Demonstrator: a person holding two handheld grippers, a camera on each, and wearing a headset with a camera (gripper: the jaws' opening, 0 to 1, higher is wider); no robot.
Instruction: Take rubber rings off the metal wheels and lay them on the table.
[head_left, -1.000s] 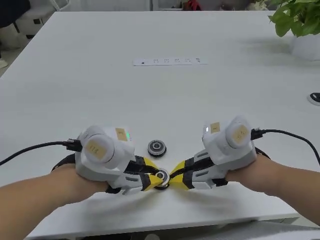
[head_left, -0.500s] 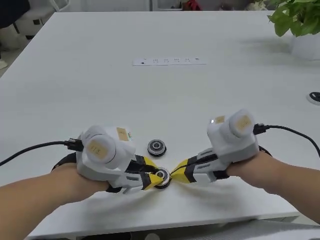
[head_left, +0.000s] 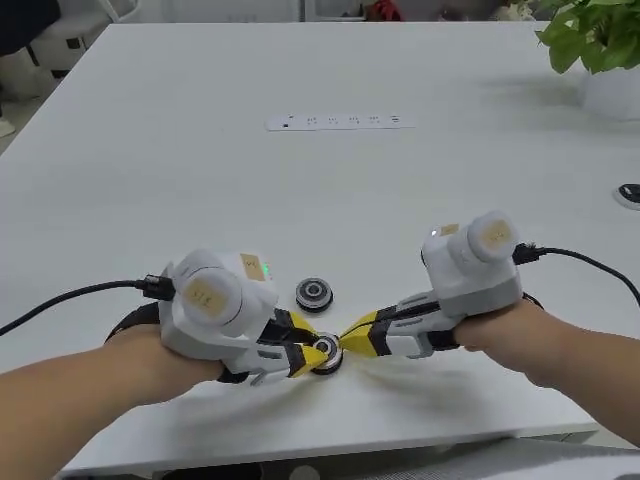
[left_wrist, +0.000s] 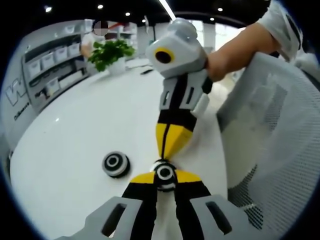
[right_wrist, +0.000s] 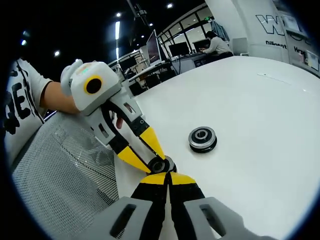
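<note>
A small metal wheel (head_left: 324, 350) with a black rubber ring is pinched between the yellow tips of my left gripper (head_left: 318, 353), just above the table's near edge. In the left gripper view the wheel (left_wrist: 164, 172) sits between the jaws of that gripper (left_wrist: 164, 176). My right gripper (head_left: 346, 343) comes in from the right, its tips pressed together on the ring at the wheel's rim (right_wrist: 161, 164). A second ringed wheel (head_left: 313, 294) lies flat on the table just behind, also in the left gripper view (left_wrist: 116, 164) and the right gripper view (right_wrist: 202, 138).
A white power strip (head_left: 340, 122) lies mid-table. A potted plant (head_left: 600, 60) stands at the far right corner, and a small black item (head_left: 630, 195) lies at the right edge. A mesh chair (left_wrist: 260, 125) is behind the near table edge (head_left: 400, 440).
The right gripper's body has lifted and swung to the right while its tips stay at the wheel. The left gripper has shifted slightly, still holding the wheel.
</note>
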